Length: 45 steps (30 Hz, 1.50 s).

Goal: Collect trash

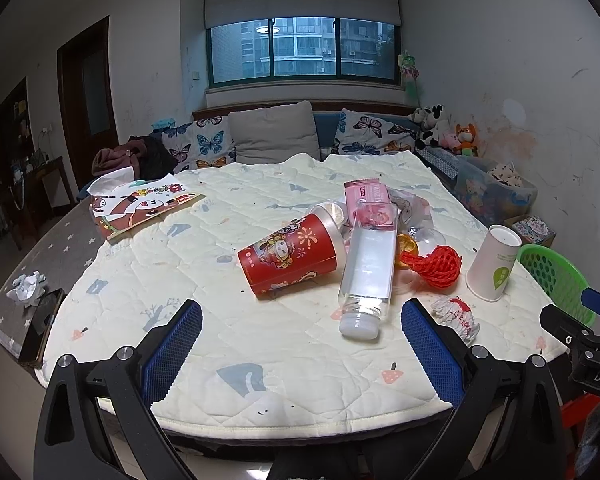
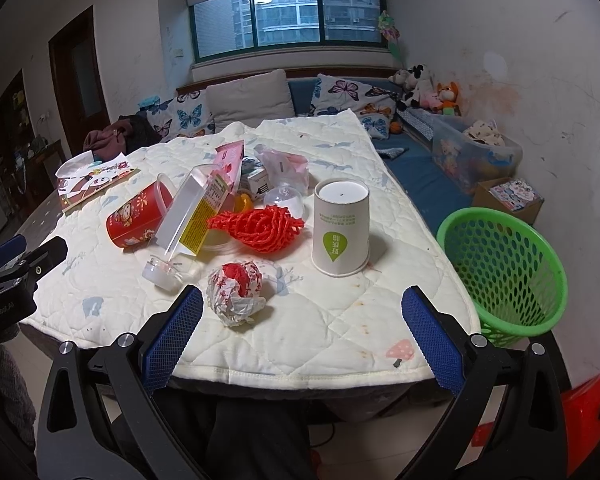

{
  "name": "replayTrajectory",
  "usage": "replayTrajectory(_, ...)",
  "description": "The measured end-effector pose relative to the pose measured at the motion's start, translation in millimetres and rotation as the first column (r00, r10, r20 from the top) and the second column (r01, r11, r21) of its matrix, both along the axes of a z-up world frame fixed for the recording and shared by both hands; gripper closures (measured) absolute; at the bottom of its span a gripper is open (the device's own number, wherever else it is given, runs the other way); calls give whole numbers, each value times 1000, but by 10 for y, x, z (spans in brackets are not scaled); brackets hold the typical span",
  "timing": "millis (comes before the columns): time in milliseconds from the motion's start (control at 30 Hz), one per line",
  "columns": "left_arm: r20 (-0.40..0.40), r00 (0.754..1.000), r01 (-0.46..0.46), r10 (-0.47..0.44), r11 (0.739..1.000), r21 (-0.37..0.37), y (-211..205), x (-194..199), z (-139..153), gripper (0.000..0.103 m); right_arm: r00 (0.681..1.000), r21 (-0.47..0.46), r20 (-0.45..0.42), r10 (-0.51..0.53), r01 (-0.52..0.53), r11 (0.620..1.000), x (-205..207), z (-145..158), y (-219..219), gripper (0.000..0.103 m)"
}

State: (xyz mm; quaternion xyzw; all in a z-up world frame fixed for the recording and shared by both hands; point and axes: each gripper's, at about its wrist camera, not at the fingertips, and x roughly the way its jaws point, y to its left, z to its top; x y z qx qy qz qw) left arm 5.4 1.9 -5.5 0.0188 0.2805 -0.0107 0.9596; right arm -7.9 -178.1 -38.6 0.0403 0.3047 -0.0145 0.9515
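Observation:
Trash lies on the quilted table cover [image 1: 260,344]: a red printed cup [image 1: 290,258] on its side, a clear plastic bottle [image 1: 368,272] lying with its white cap toward me, a red foam net [image 1: 436,266], a crumpled wrapper [image 1: 456,316] and an upside-down white paper cup [image 1: 494,264]. The same items show in the right wrist view: red cup [image 2: 140,216], bottle [image 2: 188,220], net [image 2: 260,224], wrapper [image 2: 236,292], paper cup [image 2: 342,228]. A green mesh basket [image 2: 504,272] stands right of the table. My left gripper [image 1: 300,316] and right gripper [image 2: 302,304] are open and empty above the near edge.
A pink packet [image 1: 366,194], clear plastic lids [image 2: 286,198] and an orange piece [image 1: 406,246] lie behind the bottle. A cartoon tissue box [image 1: 140,206] sits far left. A crumpled tissue [image 1: 26,286] and a phone [image 1: 40,330] lie at the left edge. A sofa [image 1: 272,132] stands behind.

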Motion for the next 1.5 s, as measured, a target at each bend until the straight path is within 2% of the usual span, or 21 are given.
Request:
replayTrajectory(767, -21, 1000, -2, 2, 1000, -3, -4, 130, -29, 6, 1000, 7, -23, 9, -9, 1000, 122, -67, -30, 4)
replayTrajectory(1500, -71, 997, -4, 4, 1000, 4, -33, 499, -72, 6, 998, 12, -58, 15, -15, 1000, 436, -95, -109, 4)
